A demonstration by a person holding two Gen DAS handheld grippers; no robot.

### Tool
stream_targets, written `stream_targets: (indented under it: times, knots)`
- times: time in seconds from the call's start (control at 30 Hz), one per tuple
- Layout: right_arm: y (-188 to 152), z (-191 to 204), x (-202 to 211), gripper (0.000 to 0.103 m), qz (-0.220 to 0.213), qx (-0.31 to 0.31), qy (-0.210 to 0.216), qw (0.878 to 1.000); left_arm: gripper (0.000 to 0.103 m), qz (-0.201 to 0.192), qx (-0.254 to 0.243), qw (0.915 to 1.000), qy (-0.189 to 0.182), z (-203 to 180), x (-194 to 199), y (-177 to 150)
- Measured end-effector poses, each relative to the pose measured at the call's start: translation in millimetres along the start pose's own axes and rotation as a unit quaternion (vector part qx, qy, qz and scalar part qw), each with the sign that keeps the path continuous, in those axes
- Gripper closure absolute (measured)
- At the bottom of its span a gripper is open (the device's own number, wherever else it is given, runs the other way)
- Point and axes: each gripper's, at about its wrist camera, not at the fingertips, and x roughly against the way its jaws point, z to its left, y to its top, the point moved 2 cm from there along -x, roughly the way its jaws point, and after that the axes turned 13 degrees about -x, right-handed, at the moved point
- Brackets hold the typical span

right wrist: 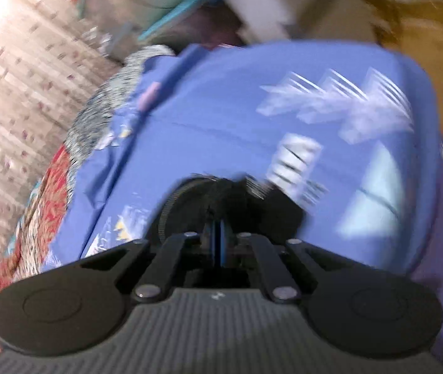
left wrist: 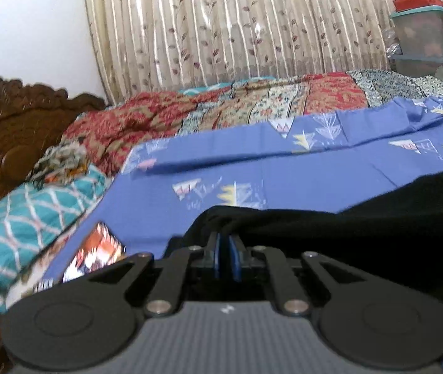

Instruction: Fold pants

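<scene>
Left wrist view: our left claw (left wrist: 225, 243) is pinched narrow on an edge of the black pants (left wrist: 361, 233), which spread from the centre toward 3 o'clock over the blue patterned bedsheet (left wrist: 283, 184). A teal pillow (left wrist: 28, 218) lies at 9 o'clock, a red patchwork quilt (left wrist: 221, 106) at 12 o'clock before the curtain (left wrist: 237, 25).

Right wrist view, heavily blurred: our right claw (right wrist: 218, 233) is likewise closed narrow, gripping a bunch of the black pants (right wrist: 234, 196) at centre, above the bedsheet (right wrist: 237, 109).
</scene>
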Motion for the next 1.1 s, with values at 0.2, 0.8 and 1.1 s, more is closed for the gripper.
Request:
stream_targets:
  times: [0.2, 0.8, 1.1]
  knots:
    - [-10, -13, 1, 0.098, -0.024, -0.022, -0.01, 0.999, 0.096, 0.015, 0.015, 0.9997, -0.007, -7, 12, -20]
    - [-29, 52, 23, 0.071, -0.169, 0.129, -0.033, 0.977, 0.086, 0.094, 0.012, 0.9916, -0.088, -11, 26, -83]
    - [-140, 173, -22, 0.071, 0.081, 0.289, 0.16, 0.941, 0.036, 0.078, 0.367, 0.9081, -0.186, 96, -12, -82]
